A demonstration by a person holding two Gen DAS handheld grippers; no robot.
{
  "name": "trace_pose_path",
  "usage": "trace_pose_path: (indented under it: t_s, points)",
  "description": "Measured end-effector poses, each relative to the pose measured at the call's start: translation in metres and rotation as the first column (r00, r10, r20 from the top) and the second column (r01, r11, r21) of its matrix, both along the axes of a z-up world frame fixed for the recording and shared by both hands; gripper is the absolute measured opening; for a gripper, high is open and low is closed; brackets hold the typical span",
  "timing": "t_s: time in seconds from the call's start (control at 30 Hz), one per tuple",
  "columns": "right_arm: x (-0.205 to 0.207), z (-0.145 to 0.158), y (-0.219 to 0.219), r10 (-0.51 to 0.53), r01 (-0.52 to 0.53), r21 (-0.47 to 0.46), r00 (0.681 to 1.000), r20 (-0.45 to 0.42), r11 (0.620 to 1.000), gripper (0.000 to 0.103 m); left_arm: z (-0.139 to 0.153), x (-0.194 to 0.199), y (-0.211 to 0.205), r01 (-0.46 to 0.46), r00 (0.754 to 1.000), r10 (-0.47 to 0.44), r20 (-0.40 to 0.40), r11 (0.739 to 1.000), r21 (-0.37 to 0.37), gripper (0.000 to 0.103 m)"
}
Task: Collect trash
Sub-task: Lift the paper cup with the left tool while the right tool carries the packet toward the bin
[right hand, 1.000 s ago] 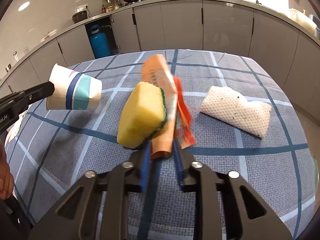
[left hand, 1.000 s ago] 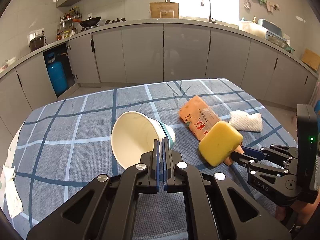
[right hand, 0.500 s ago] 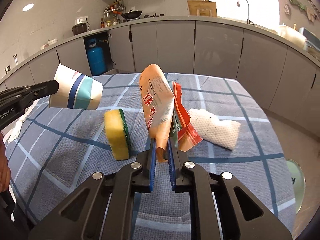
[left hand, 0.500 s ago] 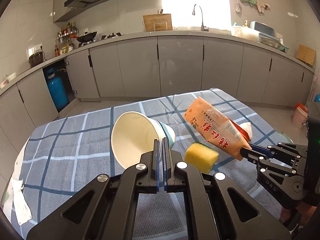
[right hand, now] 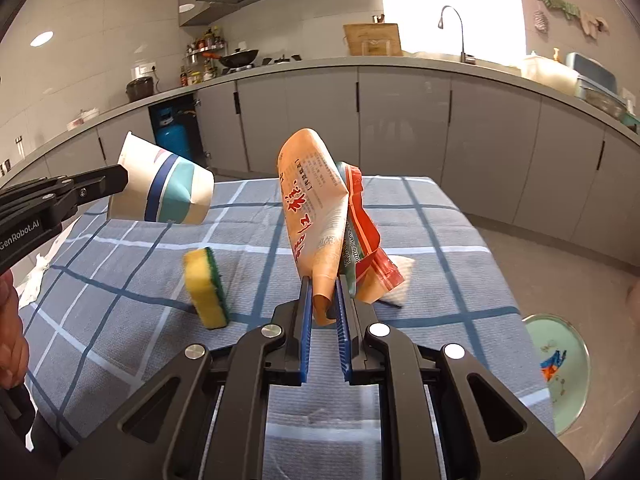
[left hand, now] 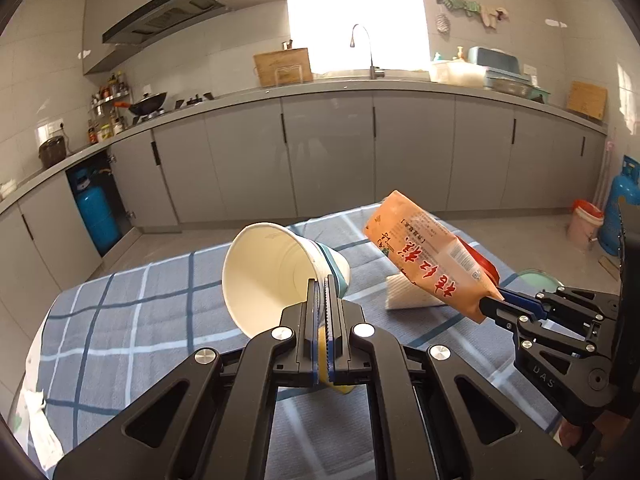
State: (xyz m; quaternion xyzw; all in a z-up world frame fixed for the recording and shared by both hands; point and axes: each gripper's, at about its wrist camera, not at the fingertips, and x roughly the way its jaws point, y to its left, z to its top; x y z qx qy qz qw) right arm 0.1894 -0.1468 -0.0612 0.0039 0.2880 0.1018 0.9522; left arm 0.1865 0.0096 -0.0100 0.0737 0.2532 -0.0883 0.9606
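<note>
My left gripper (left hand: pixel 323 280) is shut on the rim of a white paper cup (left hand: pixel 272 276) with blue and teal bands, held in the air on its side above the table. The same cup (right hand: pixel 164 184) shows at the left of the right wrist view. My right gripper (right hand: pixel 323 285) is shut on the lower end of an orange and red snack wrapper (right hand: pixel 316 216), which hangs upright over the table. In the left wrist view that wrapper (left hand: pixel 428 264) slants up from the right gripper's fingers (left hand: pixel 516 304).
A yellow and green sponge (right hand: pixel 206 284) stands on edge on the blue checked tablecloth (right hand: pixel 120 320). A white mesh cloth (left hand: pixel 404 296) lies behind the wrapper. A green bin (right hand: pixel 560 364) sits on the floor at right. A crumpled tissue (left hand: pixel 36 412) lies at the table's left edge.
Both grippers rose from the table with the cup and the wrapper. The sponge slid off the wrapper as it lifted and now stands on the cloth.
</note>
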Motion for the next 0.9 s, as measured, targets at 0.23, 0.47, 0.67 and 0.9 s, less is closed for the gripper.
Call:
trace_pose_path:
  t_s: [0.23,0.47,0.67,0.9]
  points:
    - [-0.010,0.008,-0.045,-0.106,0.105,0.019,0.994,0.021,0.994,0.013,0.005,0.005,-0.052,0.117,0.993,-0.117,0.007,0.993,0.009,0.004]
    - [-0.022,0.008,-0.103,-0.228,0.227,0.042,0.973,0.027,0.973,0.013,0.007,0.004,-0.105,0.222,0.975,-0.222,0.018,0.975,0.033,0.004]
    - [-0.031,-0.001,-0.143,-0.304,0.303,0.057,0.952,0.015,0.951,0.013,0.008,0.004,-0.134,0.277,0.960,-0.278,0.025,0.960,0.051,0.004]
    - [-0.034,-0.012,-0.170,-0.352,0.351,0.073,0.936,-0.002,0.933,0.013,0.006,0.005,-0.154,0.324,0.945,-0.326,0.022,0.944,0.064,0.004]
